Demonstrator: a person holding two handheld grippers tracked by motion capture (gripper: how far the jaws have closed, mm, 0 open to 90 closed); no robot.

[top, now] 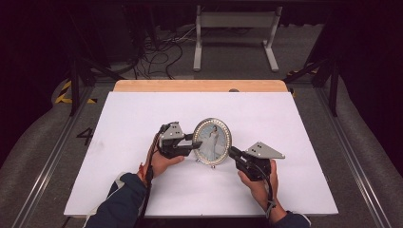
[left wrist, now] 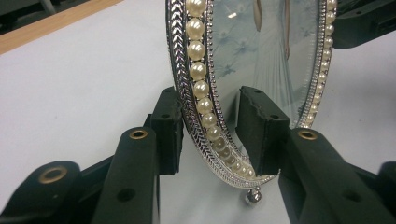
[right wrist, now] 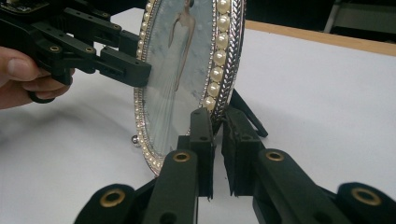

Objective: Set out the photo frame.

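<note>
Black pads of the right tool (right wrist: 218,154) pinched the rim of the oval picture frame (top: 212,140), standing upright mid-counter (top: 142,114). The left tool (left wrist: 210,135) straddled the opposite rim, jaws apart, not pressing. Uneven closing could have twisted the frame, scratched its glass, or tipped it off its rear prop.

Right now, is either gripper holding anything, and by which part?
The right gripper is shut on the picture frame, pinching its lower rim. The left gripper straddles the opposite rim, but its pads stand apart from it, so no hold there.
</note>
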